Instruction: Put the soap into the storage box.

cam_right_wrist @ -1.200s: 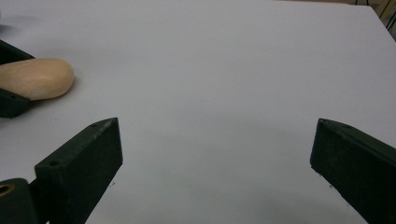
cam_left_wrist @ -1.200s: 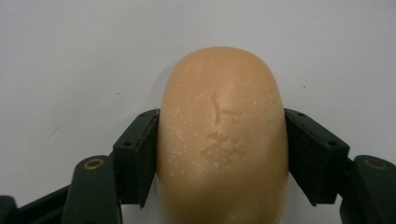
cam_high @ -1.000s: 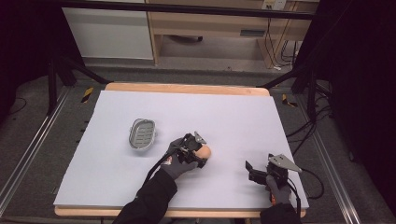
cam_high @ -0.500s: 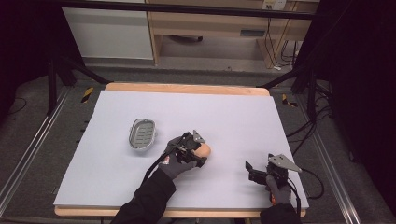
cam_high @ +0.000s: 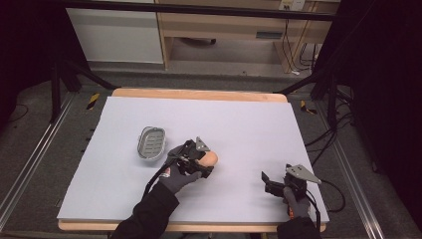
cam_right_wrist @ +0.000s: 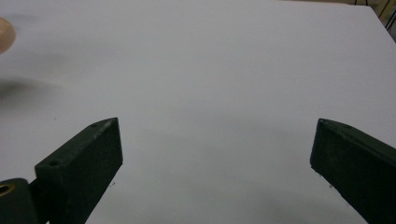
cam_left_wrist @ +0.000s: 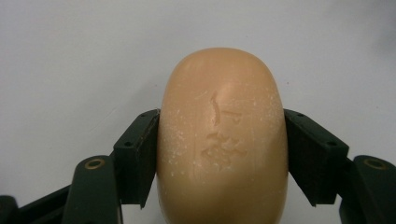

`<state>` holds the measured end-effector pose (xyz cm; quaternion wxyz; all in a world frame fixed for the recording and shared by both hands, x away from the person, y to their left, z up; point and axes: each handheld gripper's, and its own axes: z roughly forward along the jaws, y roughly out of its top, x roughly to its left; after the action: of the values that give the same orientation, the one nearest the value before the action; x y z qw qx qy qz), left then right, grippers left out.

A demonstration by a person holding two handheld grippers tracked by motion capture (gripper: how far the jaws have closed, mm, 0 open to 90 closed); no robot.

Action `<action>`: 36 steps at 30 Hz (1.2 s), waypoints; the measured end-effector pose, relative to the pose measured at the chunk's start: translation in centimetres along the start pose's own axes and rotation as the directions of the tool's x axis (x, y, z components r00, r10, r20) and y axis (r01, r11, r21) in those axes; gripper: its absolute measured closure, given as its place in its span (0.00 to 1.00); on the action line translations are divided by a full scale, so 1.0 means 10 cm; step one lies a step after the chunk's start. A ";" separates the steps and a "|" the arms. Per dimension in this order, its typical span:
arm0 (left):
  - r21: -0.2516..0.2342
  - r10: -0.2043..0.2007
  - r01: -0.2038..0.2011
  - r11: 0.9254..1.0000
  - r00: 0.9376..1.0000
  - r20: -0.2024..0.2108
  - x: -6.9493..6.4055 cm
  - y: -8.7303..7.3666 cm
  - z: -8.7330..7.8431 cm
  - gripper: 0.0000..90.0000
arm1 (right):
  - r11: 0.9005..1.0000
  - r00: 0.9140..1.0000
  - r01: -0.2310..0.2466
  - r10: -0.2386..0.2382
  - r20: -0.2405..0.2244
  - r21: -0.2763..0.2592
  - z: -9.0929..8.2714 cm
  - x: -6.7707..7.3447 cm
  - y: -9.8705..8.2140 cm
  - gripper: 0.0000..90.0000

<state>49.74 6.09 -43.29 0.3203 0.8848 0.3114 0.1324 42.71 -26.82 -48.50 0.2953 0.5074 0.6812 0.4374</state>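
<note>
**Soap bar clamped at mid-tabletop, second tool idling open**

Left hand-held gripper (cam_high: 205,160) is pinching a peach-coloured soap bar (cam_high: 211,158) between its two black jaws, near the middle of the tabletop (cam_high: 249,124) and toward the person's side. Seen from the left gripper view, the soap bar (cam_left_wrist: 223,140) is sitting squarely between the jaws, each of them pressing flat against one long side, with a stamped mark and pale flecks showing on its upper face. A gloved hand (cam_high: 178,175) in a dark sleeve is gripping the tool from the lower left. Whether the bar is resting on the white surface or being held just above it cannot be told.

A grey oval soap dish (cam_high: 151,142) with a ridged insert is lying on the tabletop just beside that gripper, on its left and slightly farther from the person, apart from the bar.

The right hand-held gripper (cam_high: 268,181) is sitting low over the near right part of the tabletop, well apart from the soap, with a grey three-cornered plate on top and a cable trailing off to the right. In the right gripper view its jaws are standing wide apart with nothing between them but bare white surface (cam_right_wrist: 224,93), and an edge of the soap bar (cam_right_wrist: 5,33) is peeking in at the upper left corner.
</note>
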 end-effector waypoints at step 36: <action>-0.084 -0.169 0.157 0.984 0.974 -0.149 0.75 -0.28 -0.65 0.36 | 1.000 1.000 -0.002 0.002 0.004 0.005 0.00 0.00 0.00 0.03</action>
<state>51.44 15.66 -39.91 0.3366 0.8311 0.4020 0.1853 42.76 -26.83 -48.50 0.2950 0.5097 0.6813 0.4348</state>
